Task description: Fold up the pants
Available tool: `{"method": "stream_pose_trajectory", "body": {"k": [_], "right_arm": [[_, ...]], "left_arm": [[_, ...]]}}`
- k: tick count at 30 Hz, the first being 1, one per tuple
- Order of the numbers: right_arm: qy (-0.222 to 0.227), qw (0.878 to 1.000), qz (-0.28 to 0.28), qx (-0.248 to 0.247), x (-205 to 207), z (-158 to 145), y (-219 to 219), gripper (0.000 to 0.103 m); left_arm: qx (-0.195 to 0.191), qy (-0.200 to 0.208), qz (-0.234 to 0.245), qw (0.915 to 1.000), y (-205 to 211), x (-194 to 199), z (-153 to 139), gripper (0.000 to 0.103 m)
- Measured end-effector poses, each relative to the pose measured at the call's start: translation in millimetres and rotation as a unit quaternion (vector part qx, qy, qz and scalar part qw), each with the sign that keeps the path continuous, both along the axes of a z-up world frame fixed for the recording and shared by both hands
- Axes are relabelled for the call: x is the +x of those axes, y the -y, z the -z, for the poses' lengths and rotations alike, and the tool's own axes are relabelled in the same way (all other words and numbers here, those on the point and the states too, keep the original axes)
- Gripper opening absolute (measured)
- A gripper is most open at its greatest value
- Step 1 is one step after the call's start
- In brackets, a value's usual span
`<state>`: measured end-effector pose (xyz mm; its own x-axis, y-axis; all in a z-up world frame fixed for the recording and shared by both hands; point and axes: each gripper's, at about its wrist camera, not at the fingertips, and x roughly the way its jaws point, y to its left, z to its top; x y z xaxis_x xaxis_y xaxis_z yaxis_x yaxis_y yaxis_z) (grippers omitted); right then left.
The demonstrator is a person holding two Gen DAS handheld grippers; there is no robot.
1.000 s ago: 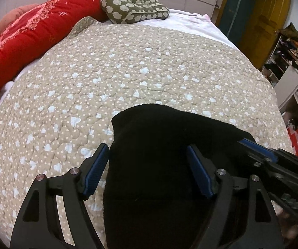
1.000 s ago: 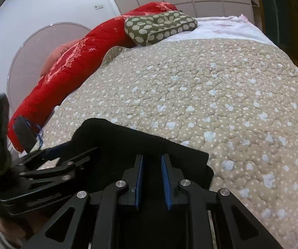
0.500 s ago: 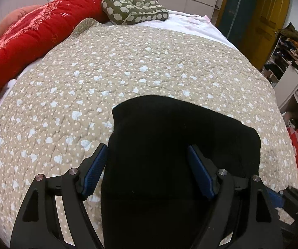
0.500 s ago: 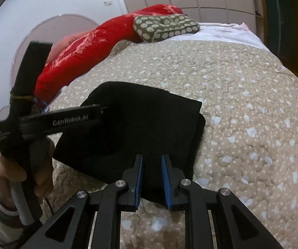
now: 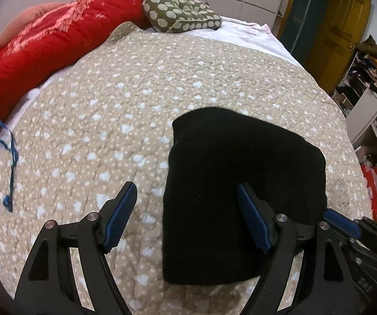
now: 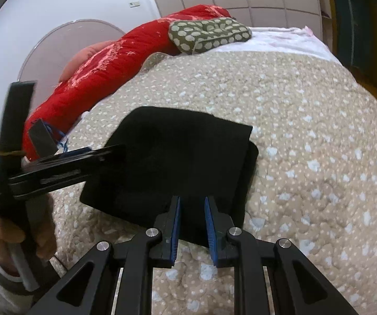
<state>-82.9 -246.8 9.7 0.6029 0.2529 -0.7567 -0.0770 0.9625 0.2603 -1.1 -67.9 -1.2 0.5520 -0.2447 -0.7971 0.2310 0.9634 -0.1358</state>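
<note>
Pants (image 5: 243, 183): folded black bundle, flat on the bed quilt (image 5: 109, 99), long axis running away from both tools.
Right tool (image 6: 191, 220): nearer, at the bundle's near edge, fingers slightly apart, gripping nothing.
Left tool (image 5: 185, 215): wide apart, straddling the pants' left edge.

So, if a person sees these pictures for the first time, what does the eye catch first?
First, the black folded pants, a compact dark rectangle lying flat on the beige dotted quilt. Next, the long red blanket along the bed's far left edge, with a green spotted pillow beside it near the headboard.
</note>
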Motion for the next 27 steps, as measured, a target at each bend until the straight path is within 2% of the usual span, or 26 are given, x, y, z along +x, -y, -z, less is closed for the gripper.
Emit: {"method": "stream_pose_trajectory", "body": {"k": [5,6,7,9,14,17,19,21,24,27], "right_arm": [[0.000,0.999,0.015,0.052,1.8,2.1,13.5,0.020],[0.000,0.997,0.019,0.068,2.7,1.3,18.3,0.026],[0.000,0.996,0.028,0.083,3.4,0.1,23.8,0.040],[0.004,0.994,0.056,0.095,4.9,-1.2,32.9,0.048],[0.000,0.985,0.097,0.145,19.6,9.4,53.7,0.049],[-0.021,0.982,0.088,0.165,34.3,22.9,56.7,0.049],[-0.021,0.982,0.088,0.164,40.2,27.9,54.5,0.056],[-0.020,0.983,0.080,0.161,46.1,31.7,50.7,0.058],[-0.014,0.980,0.081,0.179,51.3,40.7,51.4,0.059],[-0.003,0.979,0.081,0.189,50.7,40.7,50.5,0.050]], "left_arm": [[-0.042,-0.020,0.000,0.9989,-10.2,-0.7,4.7,0.079],[-0.051,-0.024,0.003,0.9984,-11.5,0.0,5.4,0.079],[-0.061,-0.030,0.004,0.9977,-13.1,1.0,5.9,0.079],[-0.087,-0.041,0.009,0.9953,-16.5,3.2,6.2,0.079],[-0.121,-0.044,0.011,0.9916,-21.3,10.0,7.3,0.085],[-0.136,-0.067,0.009,0.9883,-21.2,19.2,17.9,0.087],[-0.147,-0.076,0.006,0.9862,-20.3,22.2,25.0,0.094],[-0.157,-0.086,0.012,0.9838,-18.4,23.5,30.3,0.095],[-0.140,-0.080,0.020,0.9867,-7.8,23.2,33.3,0.095],[-0.126,-0.075,0.034,0.9886,5.9,23.2,29.7,0.089]]}}
